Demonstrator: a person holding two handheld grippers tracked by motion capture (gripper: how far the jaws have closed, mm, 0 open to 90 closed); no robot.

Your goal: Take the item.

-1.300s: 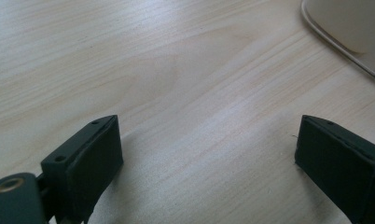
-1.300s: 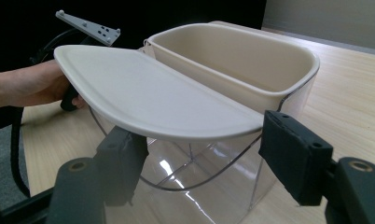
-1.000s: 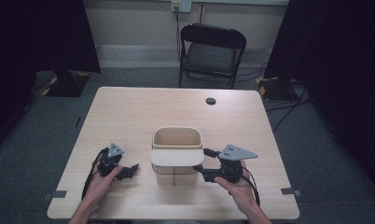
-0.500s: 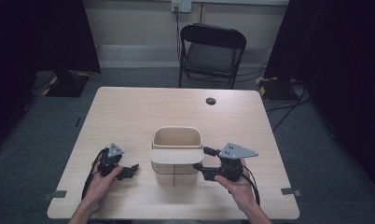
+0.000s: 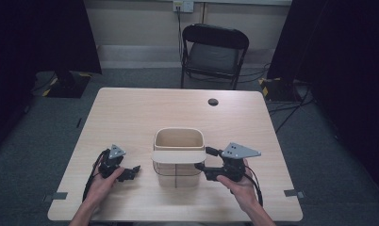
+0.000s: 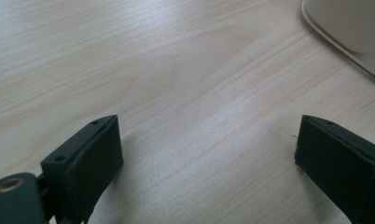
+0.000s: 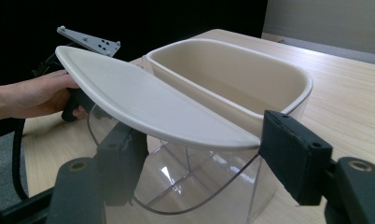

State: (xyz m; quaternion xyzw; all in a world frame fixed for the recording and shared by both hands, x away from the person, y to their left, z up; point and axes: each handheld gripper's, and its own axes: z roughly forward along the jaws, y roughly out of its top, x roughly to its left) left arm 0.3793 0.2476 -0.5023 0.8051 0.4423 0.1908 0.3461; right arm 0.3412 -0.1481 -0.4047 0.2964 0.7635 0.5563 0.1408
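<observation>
A: Where does the clear plastic bin with the cream inner tub [image 5: 178,157] stand?

B: On the pale wooden tabletop [image 5: 131,117], near its front edge, between the two hands. A cream oval lid [image 5: 178,156] lies tilted over the bin's near half, leaving the far half open.

A: And the right tongs [image 5: 205,159]?

B: They are at the bin's right side, one jaw on either side of the lid's end. I cannot tell whether the pads press on it.

A: The left tongs [image 5: 132,170]?

B: Low over the tabletop, left of the bin and apart from it, jaws spread wide with bare wood between them.
</observation>
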